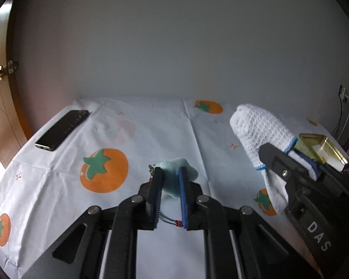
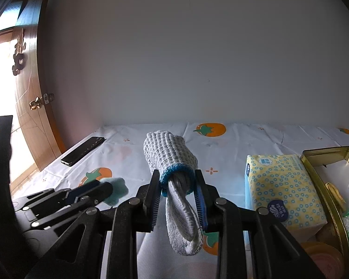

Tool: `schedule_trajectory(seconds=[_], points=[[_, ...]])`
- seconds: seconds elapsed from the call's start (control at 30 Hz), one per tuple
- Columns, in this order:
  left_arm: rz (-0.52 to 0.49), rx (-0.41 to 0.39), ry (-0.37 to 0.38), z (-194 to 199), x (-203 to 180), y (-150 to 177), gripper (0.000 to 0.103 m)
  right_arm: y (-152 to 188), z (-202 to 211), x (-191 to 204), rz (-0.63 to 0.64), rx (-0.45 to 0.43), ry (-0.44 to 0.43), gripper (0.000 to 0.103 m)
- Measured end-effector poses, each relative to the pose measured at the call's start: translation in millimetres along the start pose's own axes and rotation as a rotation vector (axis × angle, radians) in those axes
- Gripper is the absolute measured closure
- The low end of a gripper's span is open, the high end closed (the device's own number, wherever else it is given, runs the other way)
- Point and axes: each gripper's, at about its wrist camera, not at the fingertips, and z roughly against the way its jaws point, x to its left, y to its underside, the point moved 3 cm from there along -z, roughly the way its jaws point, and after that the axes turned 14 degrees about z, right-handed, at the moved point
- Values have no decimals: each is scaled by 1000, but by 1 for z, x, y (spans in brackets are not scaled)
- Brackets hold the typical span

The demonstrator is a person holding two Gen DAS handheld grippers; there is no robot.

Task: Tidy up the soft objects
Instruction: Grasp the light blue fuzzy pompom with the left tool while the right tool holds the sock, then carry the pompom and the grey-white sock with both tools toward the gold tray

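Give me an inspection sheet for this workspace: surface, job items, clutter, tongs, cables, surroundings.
Surface: table under a pale tablecloth printed with orange fruit.
Job's things: light-blue plush; white knit glove with blue cuff; gold tin at right with soft items inside.
Clutter: phone at far left; tissue pack beside the tin.
Tongs: left tongs shut on the plush; right tongs shut on the glove's cuff.
Cables: wires on the wall at far right.
Surroundings: plain wall; wooden door at left.
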Motion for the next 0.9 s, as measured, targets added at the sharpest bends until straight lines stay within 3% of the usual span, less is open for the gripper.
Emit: schedule_trajectory(seconds=[0.63,0.9], points=[[-1,-242,-10,43,4,-4,91,1,17,0,9,-76,-25,73],[7,-278,-24,50,6,-2,91,-1,23,2,25,-109,-24,73]])
